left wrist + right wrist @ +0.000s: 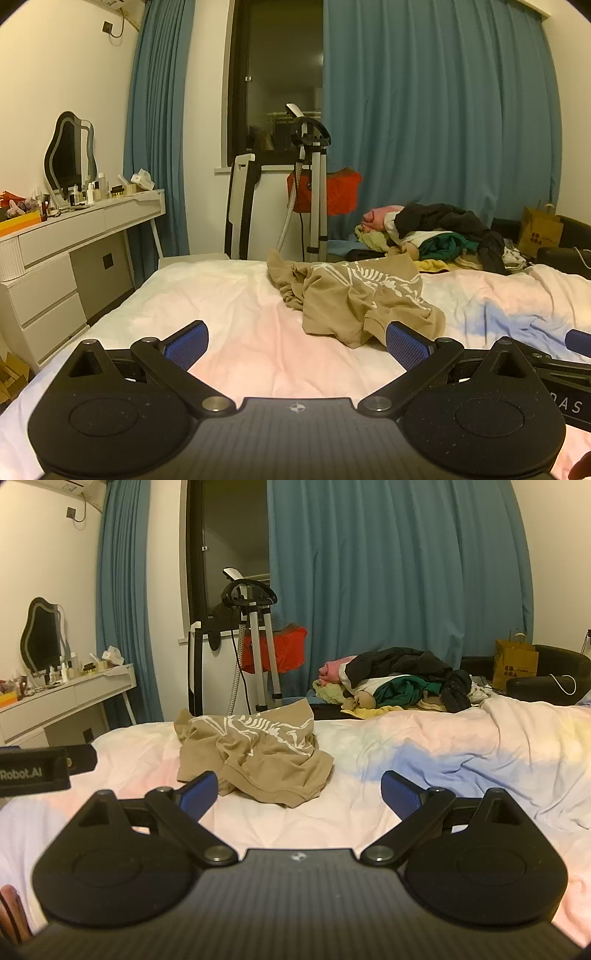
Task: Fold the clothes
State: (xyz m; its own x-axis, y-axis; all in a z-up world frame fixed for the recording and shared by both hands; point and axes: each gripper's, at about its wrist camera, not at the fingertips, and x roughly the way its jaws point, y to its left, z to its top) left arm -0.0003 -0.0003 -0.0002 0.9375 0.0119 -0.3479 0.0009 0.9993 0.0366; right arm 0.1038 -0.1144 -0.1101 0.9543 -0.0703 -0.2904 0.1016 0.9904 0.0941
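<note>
A crumpled tan T-shirt [354, 299] with a white skeleton print lies in a heap on the pastel bed sheet [236, 332]. My left gripper [295, 345] is open and empty, hovering above the sheet just short of the shirt's near edge. In the right wrist view the same shirt [258, 753] lies ahead and slightly left. My right gripper [299, 792] is open and empty, its left pad [197, 792] close to the shirt's near hem. Each gripper's body shows at the edge of the other's view.
A pile of mixed clothes [436, 232] sits at the far side of the bed [399, 679]. A garment steamer stand [310, 177], blue curtains [443, 110], a white dresser [74, 236] with a mirror, and a brown paper bag [515, 662] surround the bed.
</note>
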